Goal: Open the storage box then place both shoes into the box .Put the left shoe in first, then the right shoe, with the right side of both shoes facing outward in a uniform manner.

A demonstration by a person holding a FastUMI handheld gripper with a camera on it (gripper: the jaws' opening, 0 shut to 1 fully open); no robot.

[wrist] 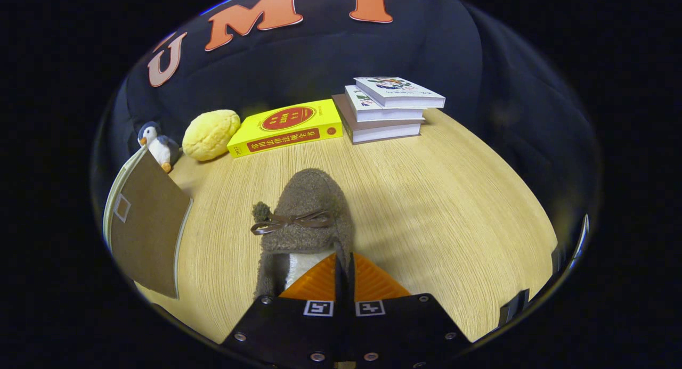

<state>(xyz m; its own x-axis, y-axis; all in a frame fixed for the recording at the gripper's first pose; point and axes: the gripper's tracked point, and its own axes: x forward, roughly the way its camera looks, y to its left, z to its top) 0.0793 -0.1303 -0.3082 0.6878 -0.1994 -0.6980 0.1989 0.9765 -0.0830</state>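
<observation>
A brown fuzzy shoe (306, 209) with a small brown bow and a white lining points away from me, toe toward the books. My gripper (343, 276) is shut on the shoe's heel rim, its orange fingers (314, 284) pressed close together with the rim pinched between them. The shoe looks lifted a little, casting a shadow on the wooden table (426, 198) to its right. The storage box (144, 225), brown with a pale edge and a small clear window, stands to the left of the shoe. Its inside is hidden from here.
Along the back of the table sit a penguin plush (157, 144), a yellow bun-shaped plush (211, 134), a yellow book (287, 126) and a stack of three books (386, 111). Bare wood stretches to the right of the shoe.
</observation>
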